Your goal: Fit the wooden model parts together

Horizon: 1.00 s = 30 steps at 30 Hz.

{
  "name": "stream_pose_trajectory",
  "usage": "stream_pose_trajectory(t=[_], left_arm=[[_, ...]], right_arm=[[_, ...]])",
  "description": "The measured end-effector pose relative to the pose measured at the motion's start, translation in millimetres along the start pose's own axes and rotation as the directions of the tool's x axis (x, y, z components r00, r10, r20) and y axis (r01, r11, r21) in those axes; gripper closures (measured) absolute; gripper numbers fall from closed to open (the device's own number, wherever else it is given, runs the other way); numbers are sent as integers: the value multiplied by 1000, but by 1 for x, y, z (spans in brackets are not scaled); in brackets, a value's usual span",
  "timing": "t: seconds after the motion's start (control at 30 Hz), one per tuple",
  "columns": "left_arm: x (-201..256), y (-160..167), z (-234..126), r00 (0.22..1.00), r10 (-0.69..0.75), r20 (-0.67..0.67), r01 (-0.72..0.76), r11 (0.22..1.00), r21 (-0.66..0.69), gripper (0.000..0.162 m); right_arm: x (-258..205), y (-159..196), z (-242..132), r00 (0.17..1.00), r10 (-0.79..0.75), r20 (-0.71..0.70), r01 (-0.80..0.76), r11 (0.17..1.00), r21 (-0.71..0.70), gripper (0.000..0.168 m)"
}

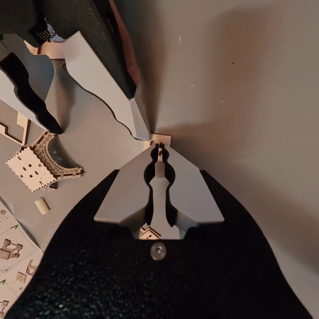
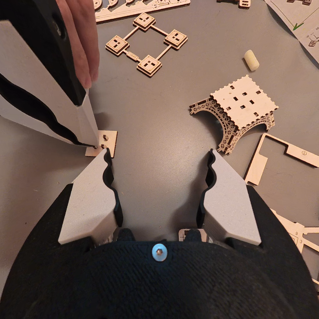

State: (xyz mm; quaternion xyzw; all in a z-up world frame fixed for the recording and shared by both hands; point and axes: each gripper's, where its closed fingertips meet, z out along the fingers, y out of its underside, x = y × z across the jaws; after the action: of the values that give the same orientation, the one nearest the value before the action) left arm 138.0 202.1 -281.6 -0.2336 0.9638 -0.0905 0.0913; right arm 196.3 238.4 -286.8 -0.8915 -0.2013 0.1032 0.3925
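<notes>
- Grey tabletop [image 2: 155, 120] lies under everything, warm-lit and shadowed, with loose model parts scattered on it.
- Left gripper [image 1: 158, 146] has its jaws pinched nearly together on the near edge of a small square wooden plate [image 2: 110, 138] that lies flat on the table; a thin sliver of wood shows between the tips.
- Right gripper [image 2: 158, 151] stands wide open and holds nothing; its left fingertip [image 2: 103, 153] touches the plate's corner at about 9 o'clock in the right wrist view.
- Small dark pegs [image 2: 104, 141] stand up from the plate just beside the left gripper's tips.
- To do this step well, I judge the left gripper should keep the plate flat and steady while the right fetches the mating part, since a grip this close to the edge could slip or tilt.
- Arched lattice tower base [image 2: 241, 117] stands at about 2 o'clock, well apart from the plate.
- Four-pad square frame [image 2: 146, 43] lies at 12 o'clock; a pale cylinder [image 2: 251, 60] lies near 1 o'clock.
- Offcut sheets [image 2: 276, 155] and instruction pages [image 1: 10, 241] lie at the edges.
</notes>
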Motion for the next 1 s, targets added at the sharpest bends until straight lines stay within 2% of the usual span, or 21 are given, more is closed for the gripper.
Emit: stream_pose_trajectory(t=[0.57, 0.83, 1.0], left_arm=[[0, 1, 1, 1000, 12, -8, -12, 1000, -17, 161], [0, 2, 1, 1000, 3, -1, -4, 996, -90, 161], [0, 2, 1, 1000, -12, -6, 11, 997, -75, 161]], right_arm=[[0, 0, 0, 1000, 1, 1, -1, 1000, 0, 59], [0, 0, 0, 1000, 0, 0, 0, 1000, 0, 59], [0, 0, 0, 1000, 0, 0, 0, 1000, 0, 59]])
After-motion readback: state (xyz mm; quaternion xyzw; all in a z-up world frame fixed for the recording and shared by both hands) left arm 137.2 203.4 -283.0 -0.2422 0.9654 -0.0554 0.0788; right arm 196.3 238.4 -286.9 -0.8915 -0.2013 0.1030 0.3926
